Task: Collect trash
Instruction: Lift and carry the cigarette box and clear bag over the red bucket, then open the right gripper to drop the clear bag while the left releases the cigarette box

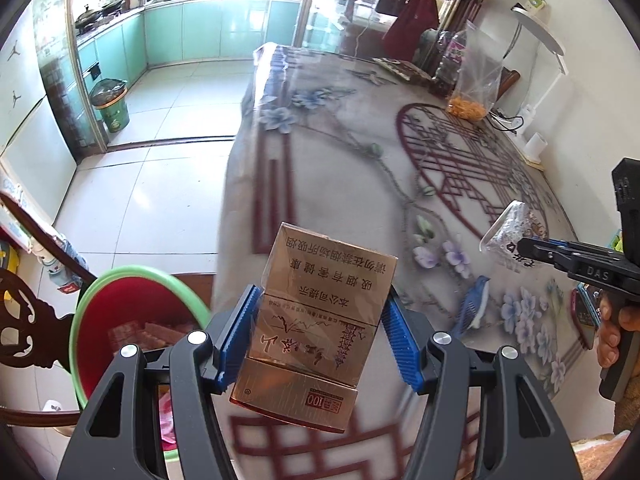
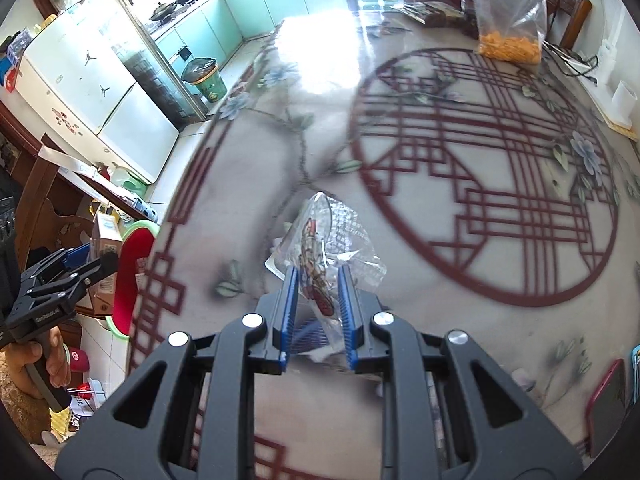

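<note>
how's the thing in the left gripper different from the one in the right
The cigarette pack in the left gripper is a rigid, gold, opaque box; the plastic wrapper in the right gripper is clear, crumpled and limp. The pack is bulkier. Both are clamped between blue pads.

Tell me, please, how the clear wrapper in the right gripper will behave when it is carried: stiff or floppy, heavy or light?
The wrapper looks crinkled and thin, so probably floppy and very light. The right gripper pinches only its lower part, and the rest stands free, so it may sag or flutter. The glossy film could slip.
</note>
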`<state>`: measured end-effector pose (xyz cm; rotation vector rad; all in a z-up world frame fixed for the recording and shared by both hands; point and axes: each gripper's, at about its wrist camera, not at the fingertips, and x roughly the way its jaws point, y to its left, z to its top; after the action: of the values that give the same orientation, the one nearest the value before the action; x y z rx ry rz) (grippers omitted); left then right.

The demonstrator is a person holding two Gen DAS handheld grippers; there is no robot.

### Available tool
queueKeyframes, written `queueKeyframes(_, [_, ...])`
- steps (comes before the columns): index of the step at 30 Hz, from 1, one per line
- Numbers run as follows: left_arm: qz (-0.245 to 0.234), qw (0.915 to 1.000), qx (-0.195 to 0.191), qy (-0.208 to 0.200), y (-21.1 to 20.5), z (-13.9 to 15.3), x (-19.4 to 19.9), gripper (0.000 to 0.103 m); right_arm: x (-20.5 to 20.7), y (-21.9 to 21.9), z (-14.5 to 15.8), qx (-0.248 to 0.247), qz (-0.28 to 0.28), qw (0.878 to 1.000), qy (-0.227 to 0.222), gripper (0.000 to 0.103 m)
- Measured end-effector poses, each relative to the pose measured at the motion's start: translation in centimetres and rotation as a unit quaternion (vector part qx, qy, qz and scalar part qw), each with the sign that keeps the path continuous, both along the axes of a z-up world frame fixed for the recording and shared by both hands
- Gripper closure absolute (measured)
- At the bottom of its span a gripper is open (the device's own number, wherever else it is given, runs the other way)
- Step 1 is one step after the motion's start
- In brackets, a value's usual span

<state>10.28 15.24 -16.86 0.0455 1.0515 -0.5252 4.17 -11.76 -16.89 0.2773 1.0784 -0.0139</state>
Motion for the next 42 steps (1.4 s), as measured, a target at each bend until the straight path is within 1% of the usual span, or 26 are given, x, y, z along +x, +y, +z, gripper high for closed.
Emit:
queueKeyframes(9, [0.032, 0.9995, -0.005, -0.004, 5.2, -0.4, 0.5, 0.045, 1.6, 6.6, 0.9, -0.008, 0.049, 0.999, -0.009, 0.083])
queueKeyframes(15, [0.071, 0.9974, -0.003, 0.0, 9.3, -0.9, 0.2, 0.045, 3.1, 11.0, 1.2, -0.01, 0.094, 0.995, -0.011, 0.083])
queueKeyframes(23, [0.129, 0.9916, 0.006, 0.011, 14.6, -1.9, -0.2, 0.045, 4.7, 16.9, 1.5, -0.011, 0.16, 0.987, -0.014, 0.083])
queueKeyframes(28, [0.156, 0.987, 0.029, 0.021, 16.7, -2.7, -0.2, 0.045, 5.5, 20.4, 1.0, -0.008, 0.198, 0.98, -0.009, 0.083])
queueKeyframes(35, [0.171, 0.984, 0.031, 0.038, 19.3, -3.7, -0.4, 0.045, 6.2, 24.9, 0.5, -0.002, 0.24, 0.971, -0.003, 0.083])
queueKeyframes(39, [0.175, 0.9826, 0.032, 0.053, 19.9, -4.5, -0.2, 0.045, 6.4, 26.6, 0.1, -0.002, 0.259, 0.966, 0.003, 0.083])
queueKeyframes(42, [0.176, 0.9824, 0.032, 0.056, 20.2, -4.8, -0.1, 0.045, 6.5, 27.6, -0.2, -0.003, 0.269, 0.963, 0.008, 0.083])
